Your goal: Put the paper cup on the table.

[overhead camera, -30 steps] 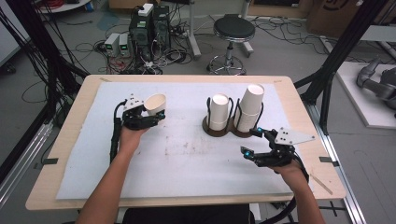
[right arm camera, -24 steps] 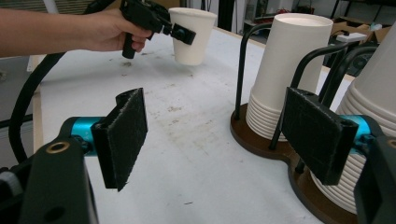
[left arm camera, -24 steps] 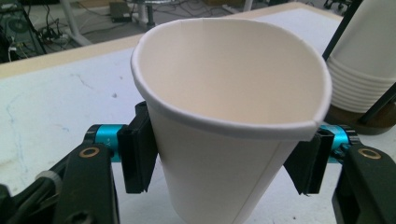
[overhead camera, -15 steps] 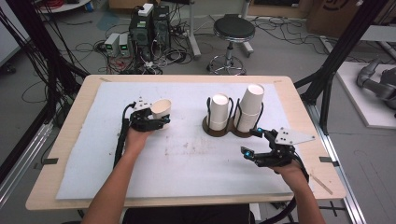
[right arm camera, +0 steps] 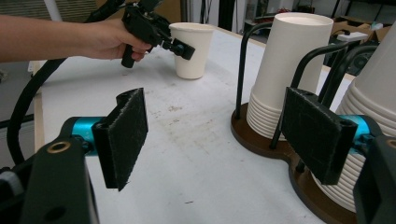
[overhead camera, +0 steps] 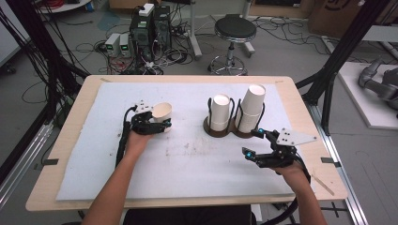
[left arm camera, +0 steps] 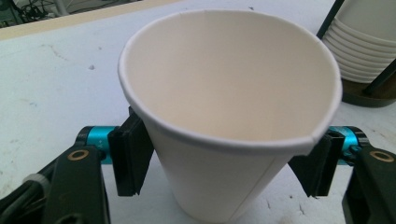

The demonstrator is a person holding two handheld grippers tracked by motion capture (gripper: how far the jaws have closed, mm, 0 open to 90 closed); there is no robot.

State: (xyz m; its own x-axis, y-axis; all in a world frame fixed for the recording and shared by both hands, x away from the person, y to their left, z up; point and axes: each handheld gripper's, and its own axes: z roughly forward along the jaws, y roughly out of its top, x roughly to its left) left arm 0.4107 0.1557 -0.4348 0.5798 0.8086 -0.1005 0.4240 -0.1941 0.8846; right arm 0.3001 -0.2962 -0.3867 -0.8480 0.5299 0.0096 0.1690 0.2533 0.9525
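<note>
A white paper cup (overhead camera: 163, 114) (left arm camera: 224, 93) stands upright on the white mat, left of centre. My left gripper (overhead camera: 163, 123) (left arm camera: 223, 163) has just been opening its jaws. The cup stays between them, and the right pad (left arm camera: 313, 163) stands a little off the cup's wall. The rim carries a small crease on that side. In the right gripper view the cup (right arm camera: 191, 46) and the left gripper (right arm camera: 180, 46) show far off. My right gripper (overhead camera: 251, 142) (right arm camera: 219, 135) is open with nothing between its pads, hovering in front of the dark cup holder (overhead camera: 225, 132).
The holder's base (right arm camera: 261, 135) carries two upside-down stacks of paper cups (overhead camera: 219, 112) (overhead camera: 251, 105) inside black wire loops. A white mat (overhead camera: 187, 159) covers most of the wooden table. A stool, computers and cables lie on the floor beyond the far edge.
The left hand brought the tilted cup rightward and down, and it now stands upright on the mat. The left jaws have widened around it. The right hand stayed put.
</note>
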